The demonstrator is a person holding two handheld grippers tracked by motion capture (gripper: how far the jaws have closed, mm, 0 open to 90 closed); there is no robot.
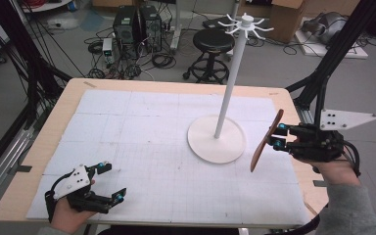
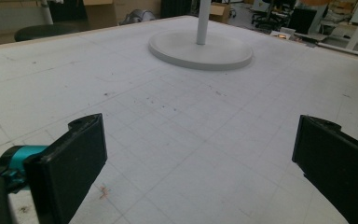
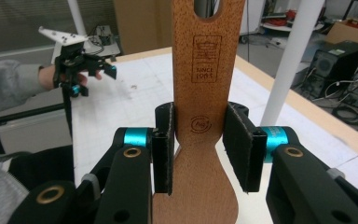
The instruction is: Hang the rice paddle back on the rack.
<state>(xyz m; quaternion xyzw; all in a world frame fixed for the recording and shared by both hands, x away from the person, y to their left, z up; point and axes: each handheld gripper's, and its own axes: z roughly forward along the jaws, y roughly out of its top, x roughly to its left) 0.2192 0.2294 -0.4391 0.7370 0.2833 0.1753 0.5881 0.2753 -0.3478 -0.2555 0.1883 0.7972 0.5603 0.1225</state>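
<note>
Right gripper (image 1: 277, 136): at the right edge of the table (image 1: 44, 147), raised off the surface, jaws clamped on the neck of a wooden spatula (image 1: 267, 140). Spatula: held tilted, one end up and far, the other low and near; in the right gripper view (image 3: 200, 144) a hanging hole and a stamped mark show on the handle, the broad blade nearest the camera; its lower end seems clear of the table, though the angle leaves this unsure. White hook stand (image 1: 217, 142): just left of the spatula, apart from it. Left gripper (image 1: 111, 182): near left corner, jaws spread wide, nothing between them.
</note>
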